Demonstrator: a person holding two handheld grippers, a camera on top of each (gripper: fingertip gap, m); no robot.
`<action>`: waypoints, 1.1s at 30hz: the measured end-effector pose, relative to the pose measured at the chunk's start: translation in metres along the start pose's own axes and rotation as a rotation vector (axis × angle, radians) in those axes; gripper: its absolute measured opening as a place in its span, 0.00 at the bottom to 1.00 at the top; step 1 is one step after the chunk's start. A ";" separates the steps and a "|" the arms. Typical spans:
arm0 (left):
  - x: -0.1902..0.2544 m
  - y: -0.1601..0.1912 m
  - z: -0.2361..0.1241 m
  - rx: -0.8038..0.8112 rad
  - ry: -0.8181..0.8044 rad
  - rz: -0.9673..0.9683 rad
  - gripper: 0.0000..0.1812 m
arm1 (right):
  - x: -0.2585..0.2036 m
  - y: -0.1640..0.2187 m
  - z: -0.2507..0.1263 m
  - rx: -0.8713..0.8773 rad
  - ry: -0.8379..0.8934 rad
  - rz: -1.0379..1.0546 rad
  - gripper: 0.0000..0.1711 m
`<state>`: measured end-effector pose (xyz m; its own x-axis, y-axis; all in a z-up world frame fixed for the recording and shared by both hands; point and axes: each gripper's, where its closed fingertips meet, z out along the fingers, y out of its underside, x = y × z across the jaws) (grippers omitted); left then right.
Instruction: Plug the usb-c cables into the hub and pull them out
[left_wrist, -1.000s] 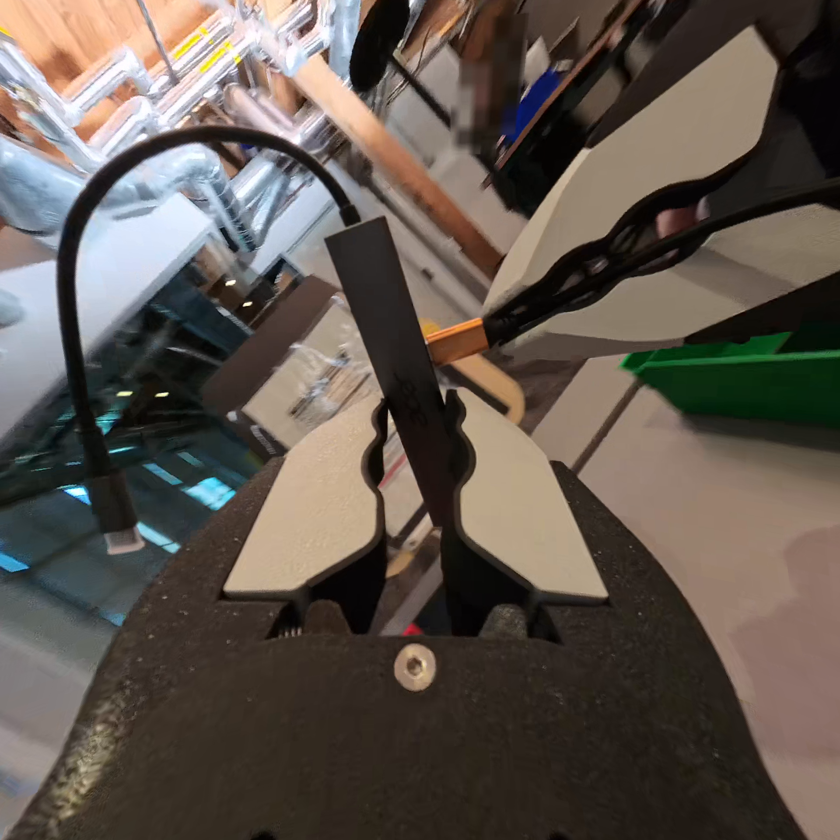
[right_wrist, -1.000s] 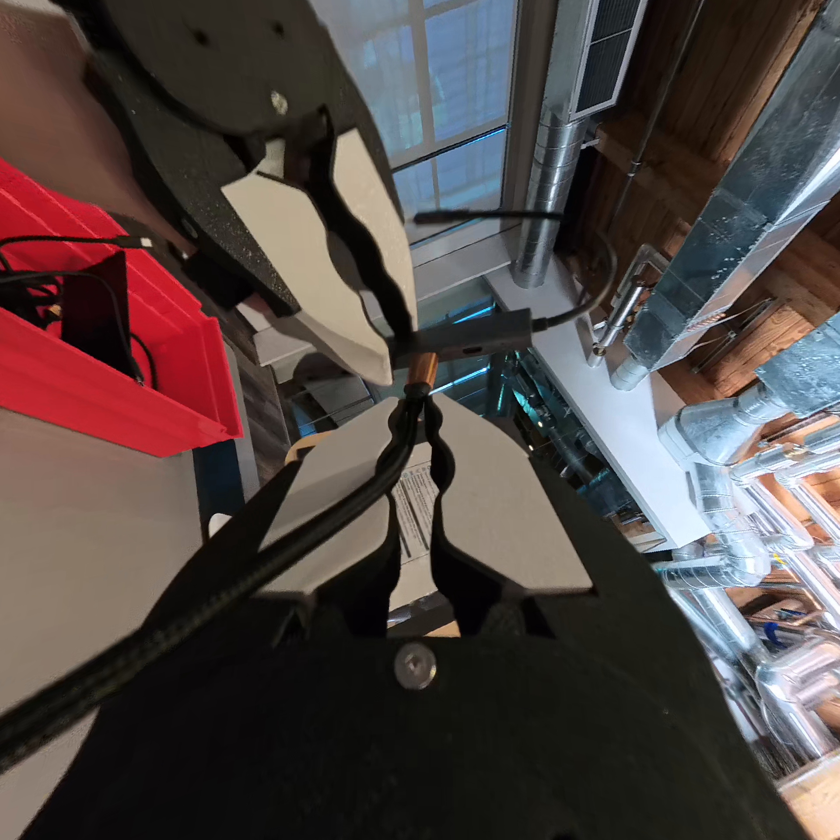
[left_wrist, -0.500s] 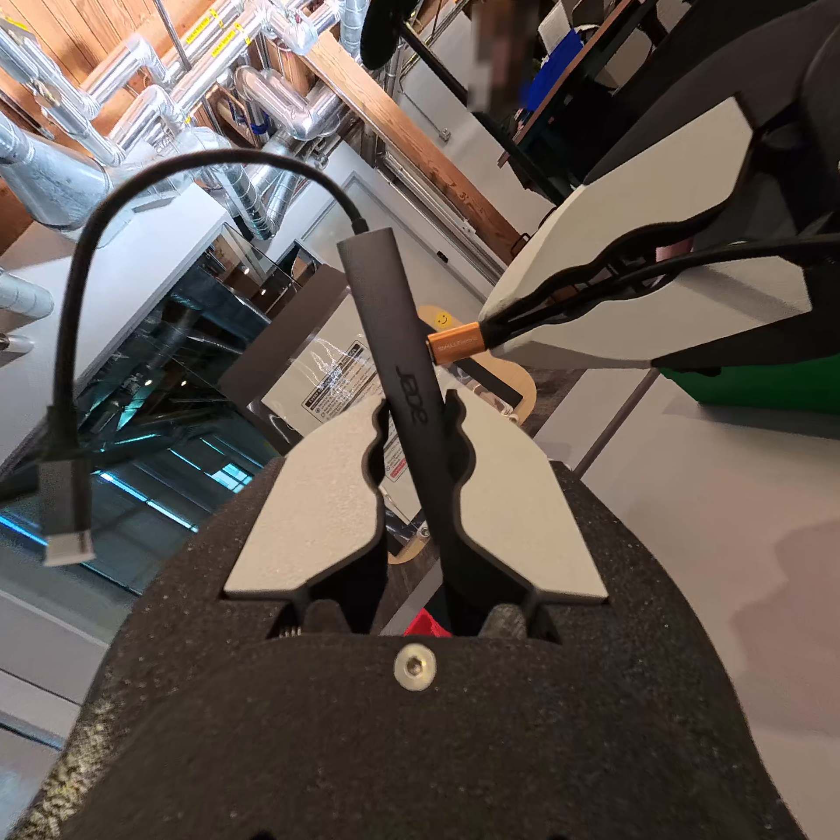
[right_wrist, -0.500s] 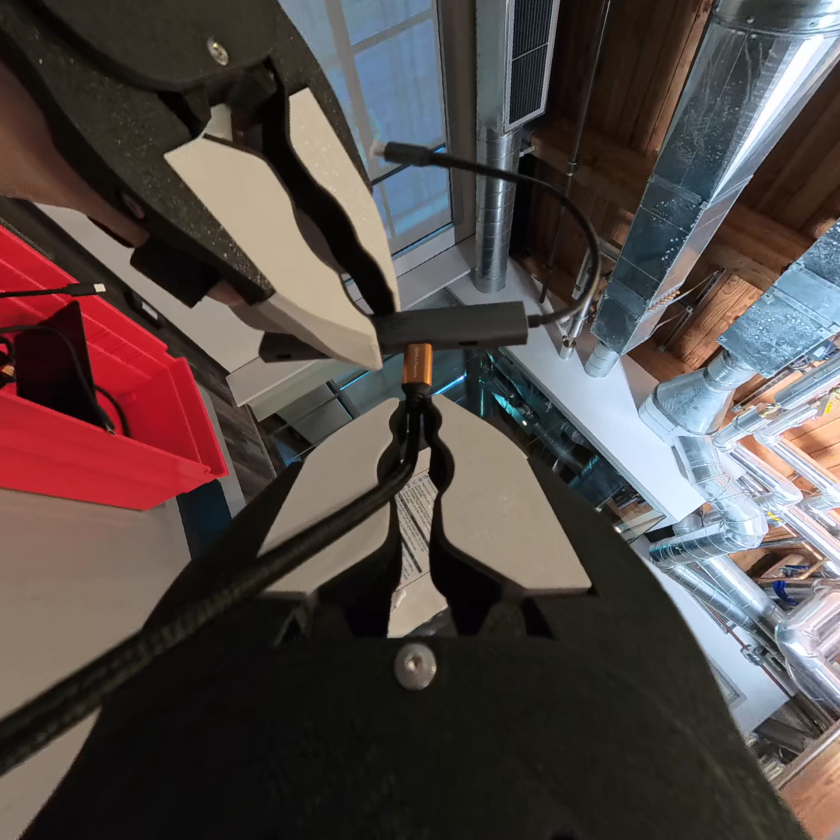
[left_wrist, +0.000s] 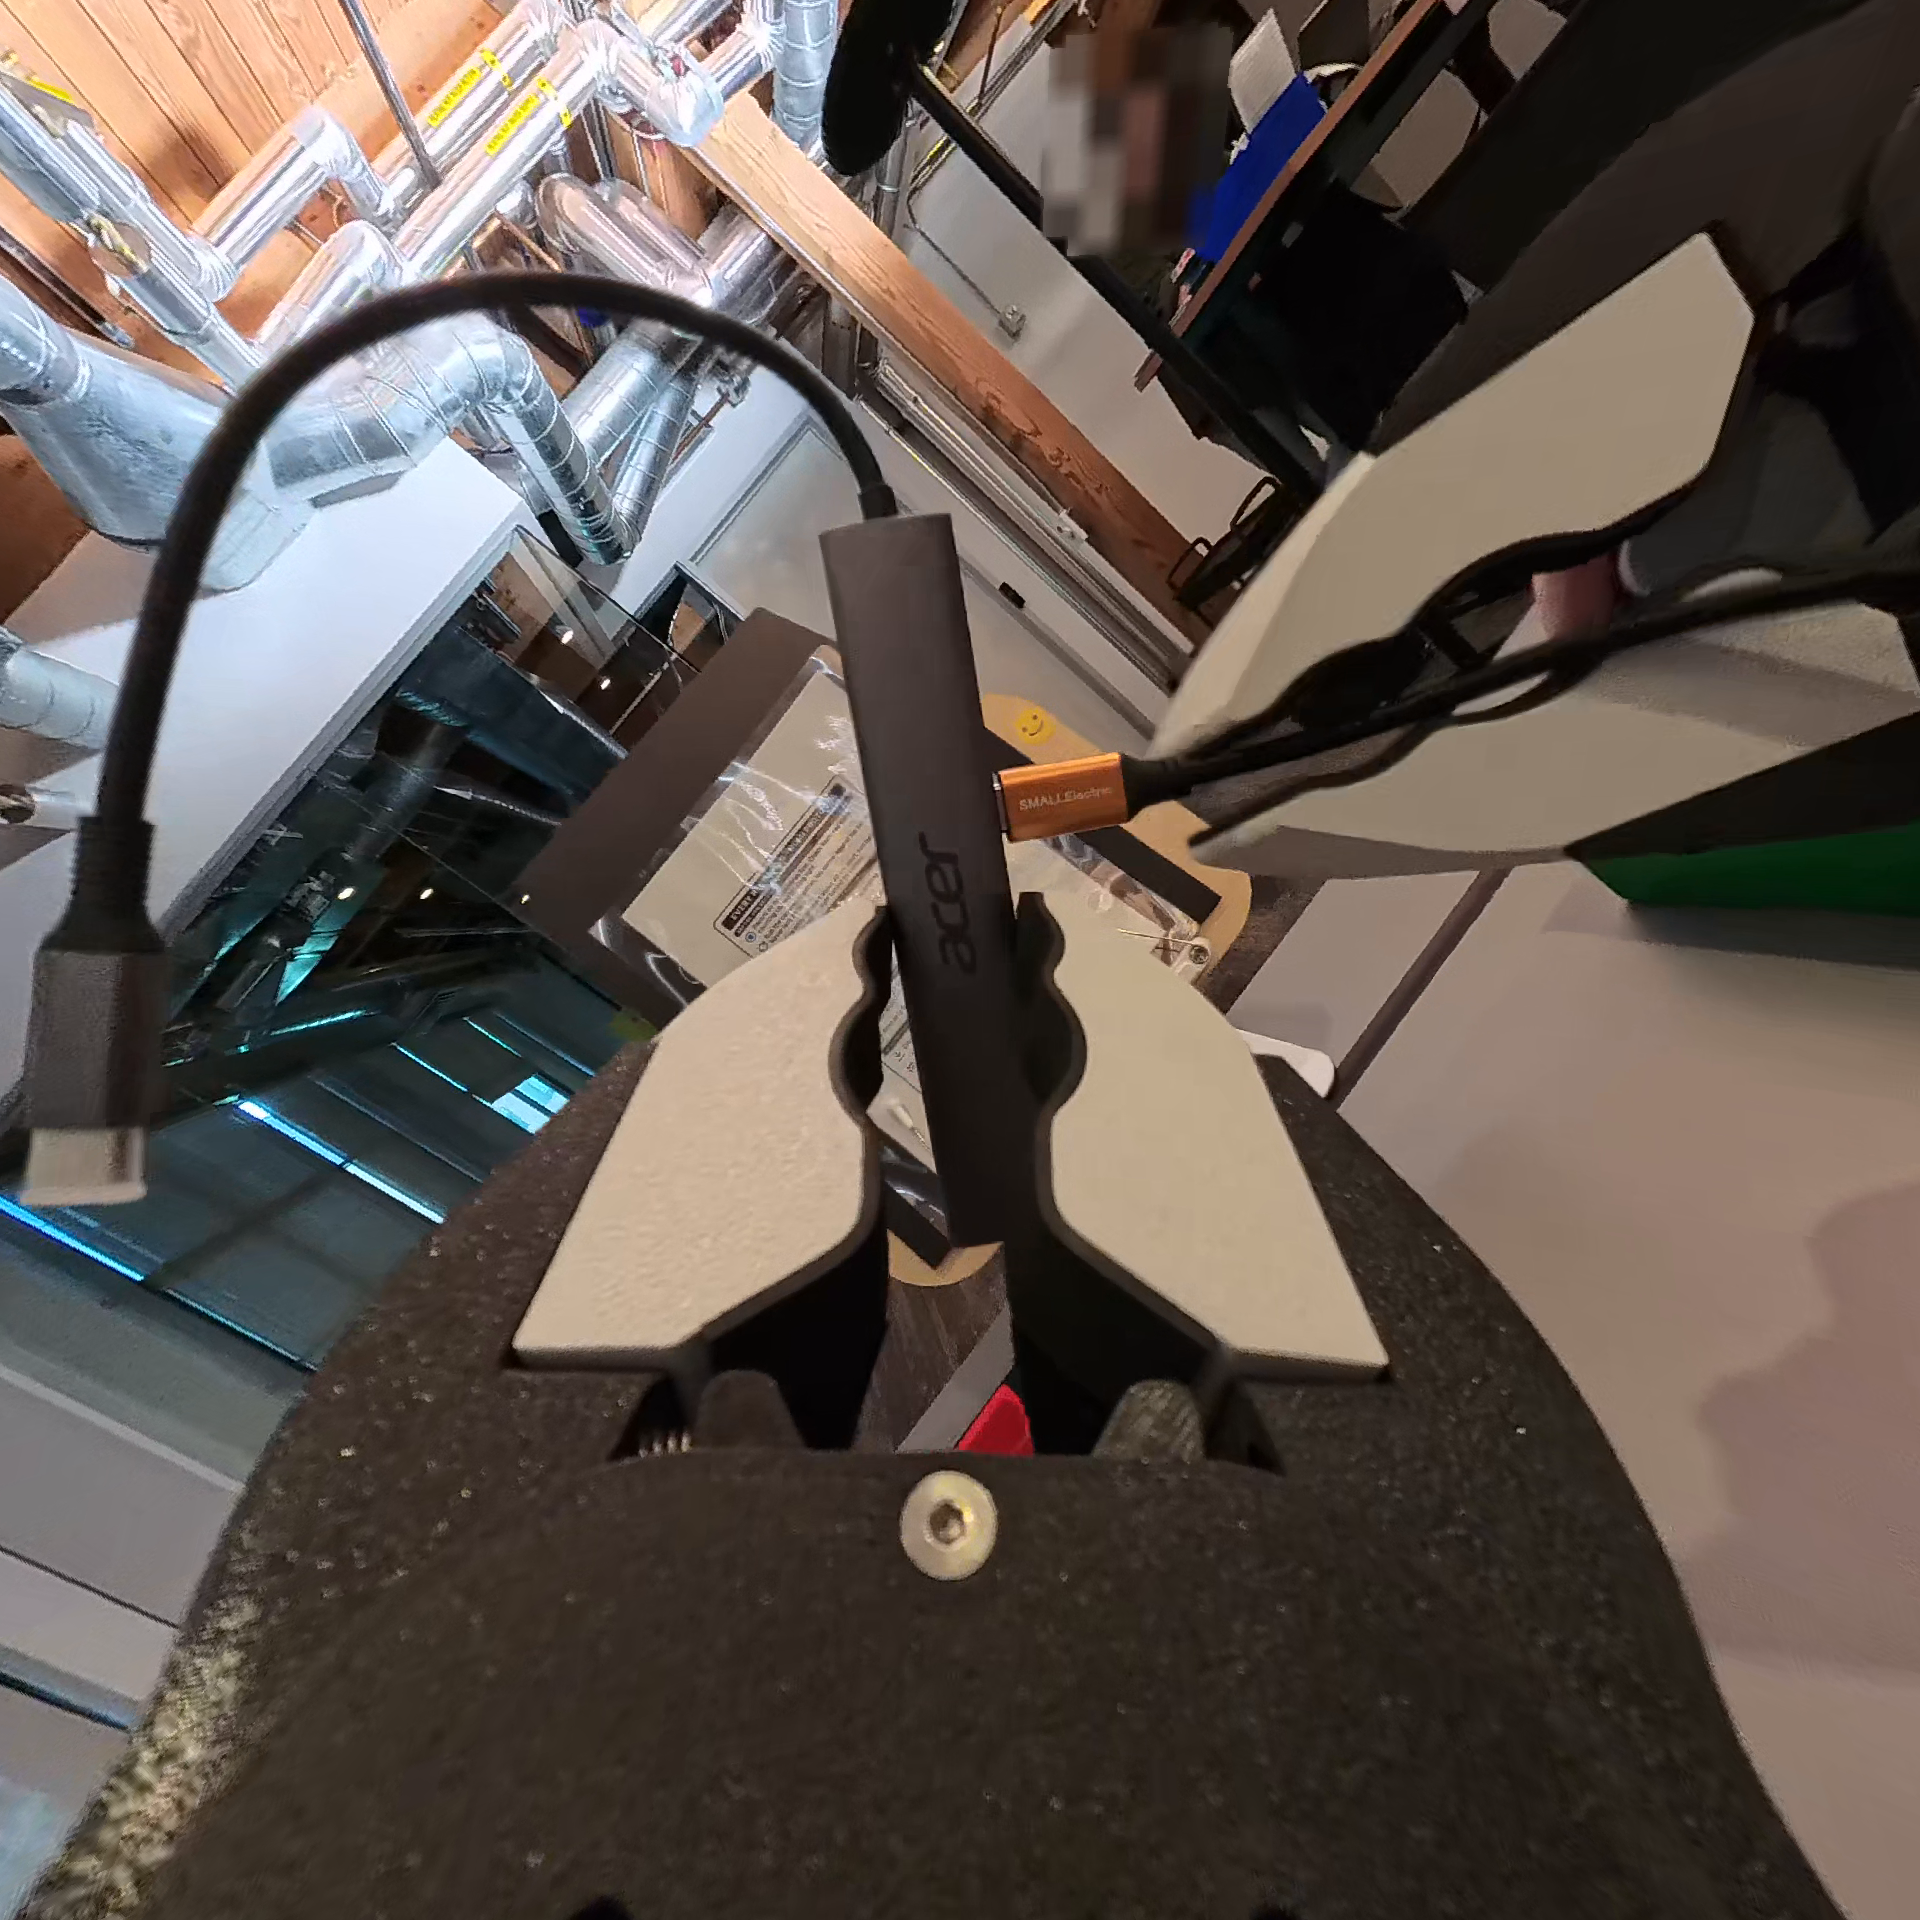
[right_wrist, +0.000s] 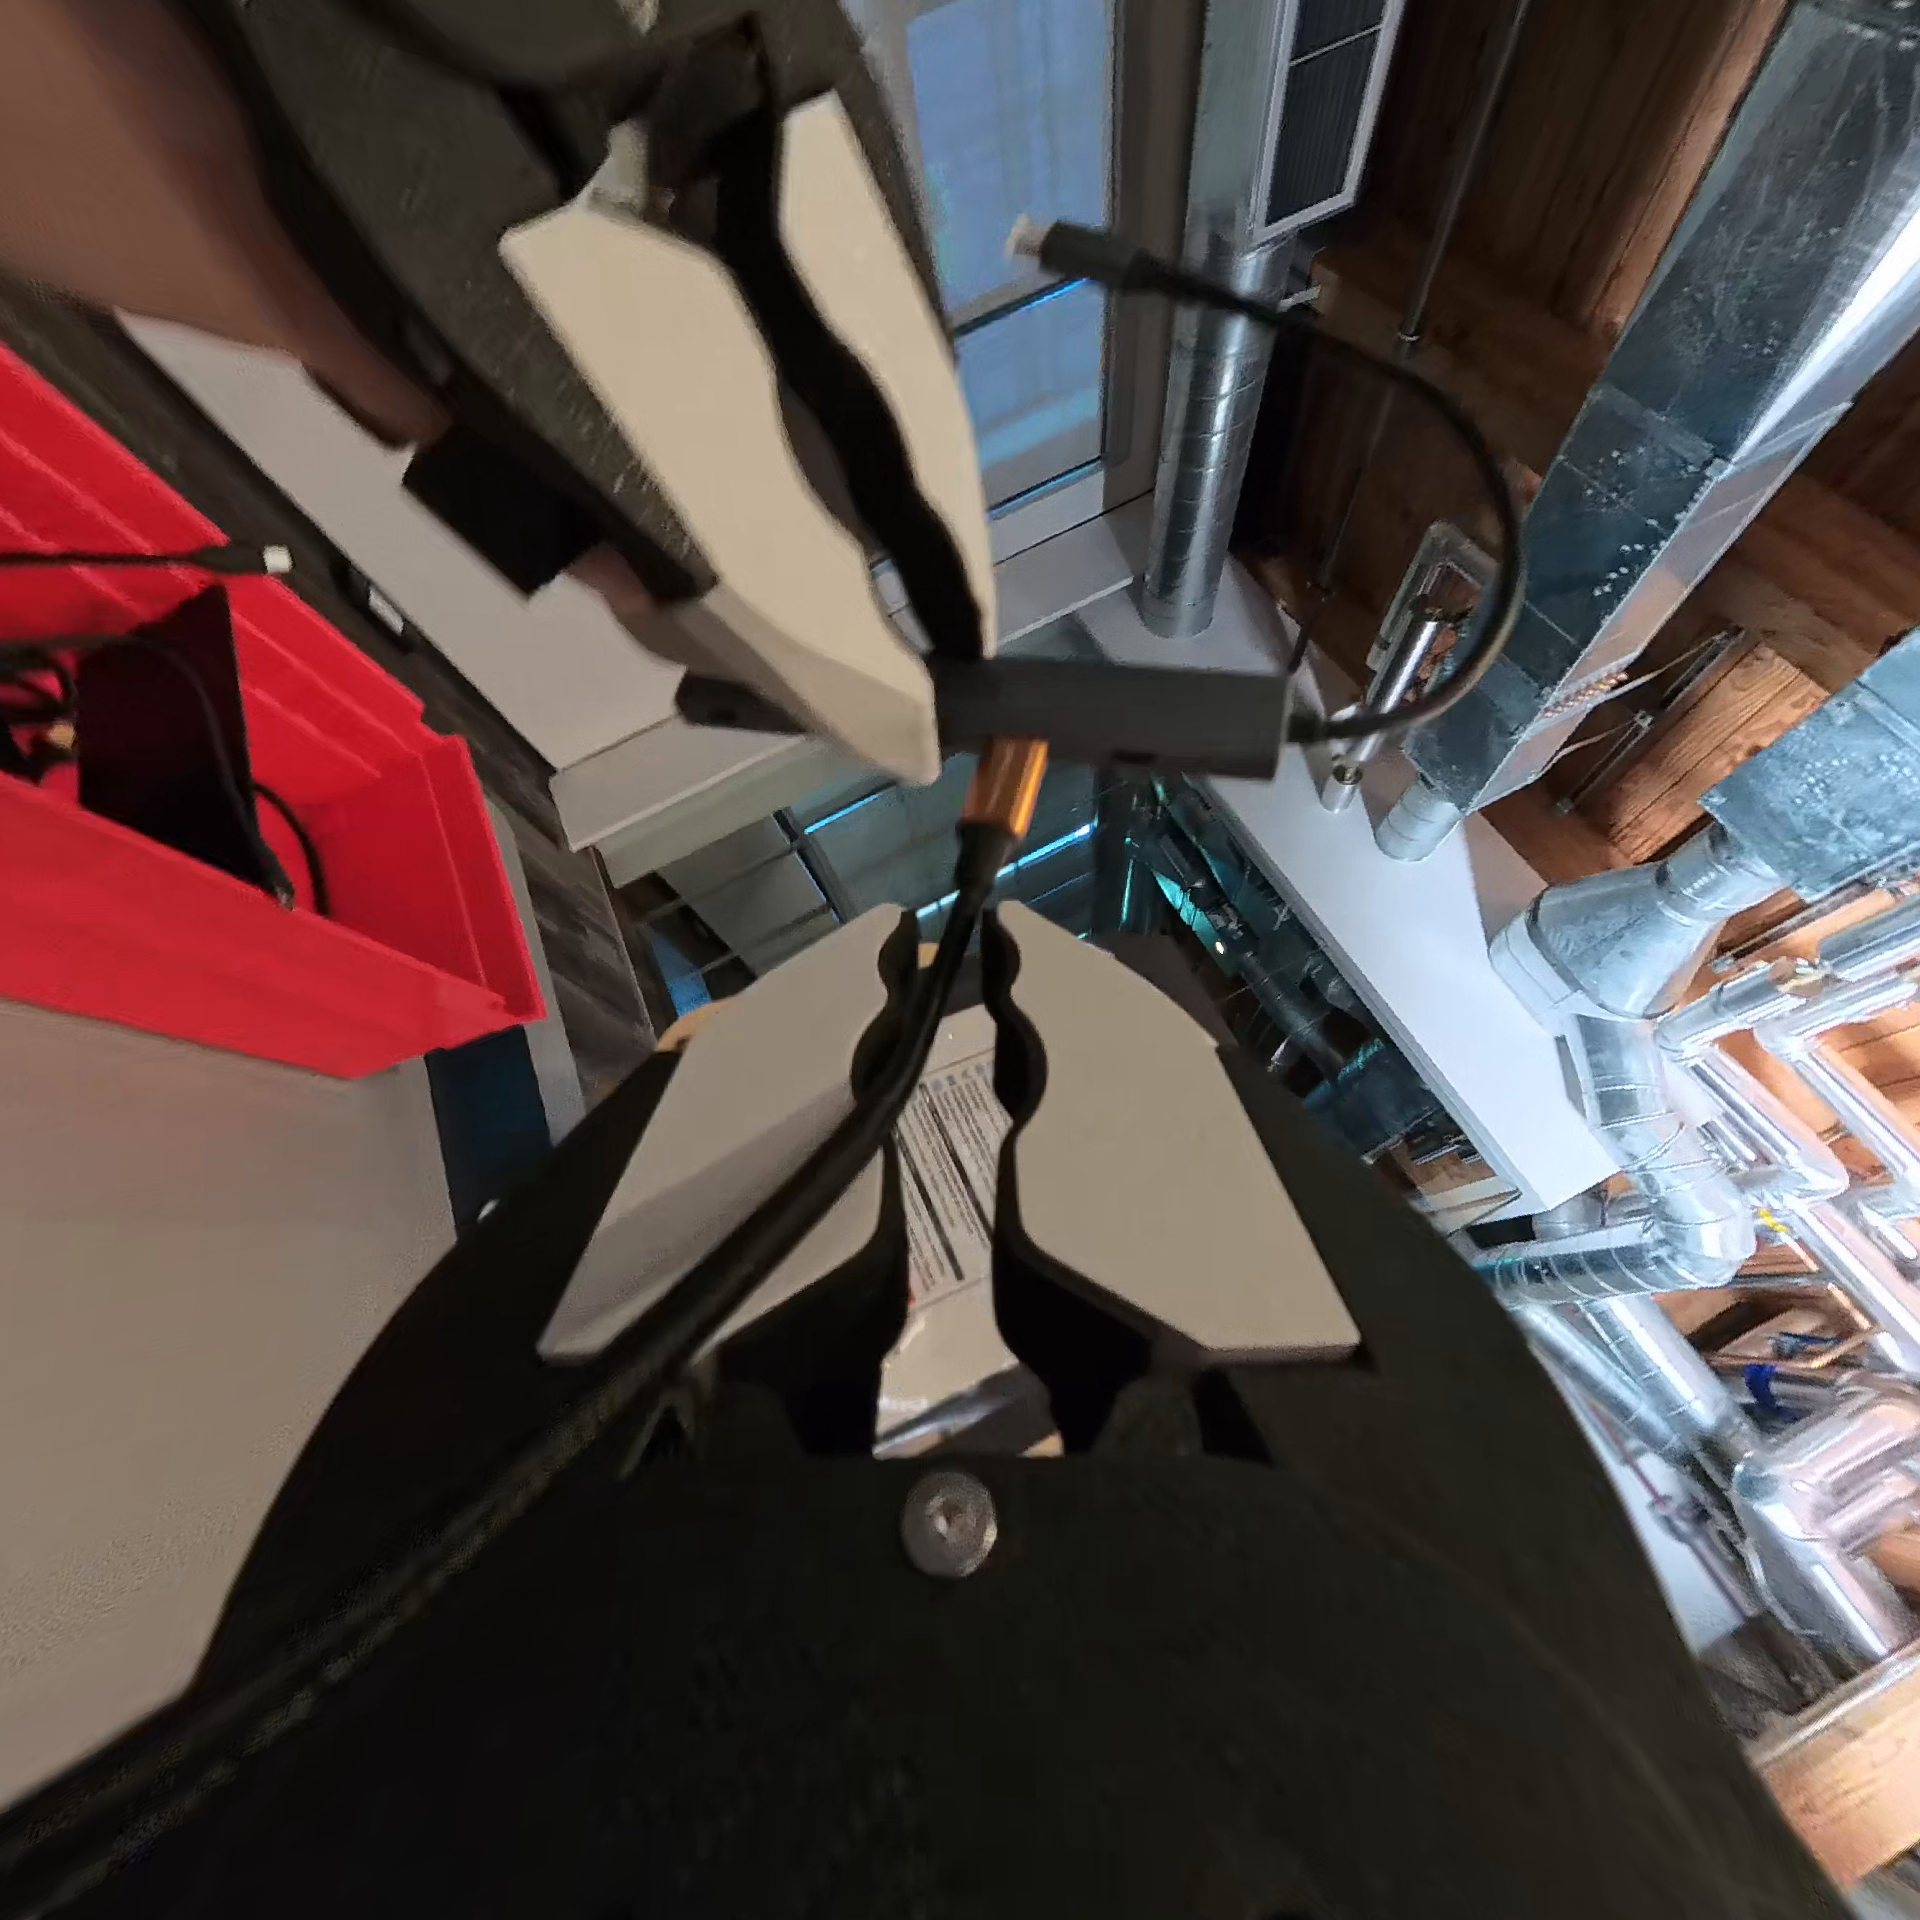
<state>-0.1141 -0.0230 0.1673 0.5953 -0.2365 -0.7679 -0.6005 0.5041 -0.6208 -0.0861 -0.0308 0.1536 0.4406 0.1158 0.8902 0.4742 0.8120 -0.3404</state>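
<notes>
My left gripper (left_wrist: 951, 920) is shut on a dark grey hub (left_wrist: 914, 748) and holds it upright in the air. The hub's short black lead (left_wrist: 145, 644) arcs left and ends in a loose plug (left_wrist: 88, 1091). My right gripper (right_wrist: 948, 930) is shut on a black braided usb-c cable (right_wrist: 914, 1039) just behind its orange plug (right_wrist: 1003, 784). The orange plug (left_wrist: 1060, 798) sits end-on against the hub's right side, with almost no metal tip showing. The right gripper (left_wrist: 1455, 665) reaches in from the upper right. In the right wrist view, the hub (right_wrist: 1122, 717) lies crosswise under the left gripper (right_wrist: 831, 499).
A red bin (right_wrist: 260, 935) holding more cables and a black device stands at the left of the grey table (right_wrist: 156, 1247). A green bin (left_wrist: 1766, 883) stands at the right of the table (left_wrist: 1610, 1299). A clear plastic bag (left_wrist: 769, 831) lies beyond the hub. Metal ducts (right_wrist: 1714, 312) hang overhead. One gripper's finger ends stand about 4 cm off the other's.
Both grippers have turned together, so the hub's flat face now shows in the left wrist view. The orange plug has stayed against the hub's side. The hub's loose lead has swung left.
</notes>
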 end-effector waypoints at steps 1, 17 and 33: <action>-0.003 0.000 -0.002 0.002 0.000 -0.011 0.12 | -0.003 0.003 0.000 -0.014 -0.024 -0.029 0.09; 0.052 0.045 0.002 -0.185 0.491 -0.177 0.12 | -0.022 0.023 0.006 -0.111 0.041 -0.525 0.19; 0.020 0.043 -0.002 -0.092 0.415 -0.395 0.22 | 0.006 0.106 -0.032 -0.494 -0.229 0.171 0.06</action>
<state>-0.1290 -0.0083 0.1250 0.5352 -0.7074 -0.4616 -0.4305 0.2418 -0.8696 -0.0088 0.0374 0.1133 0.3919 0.3880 0.8342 0.7348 0.4135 -0.5376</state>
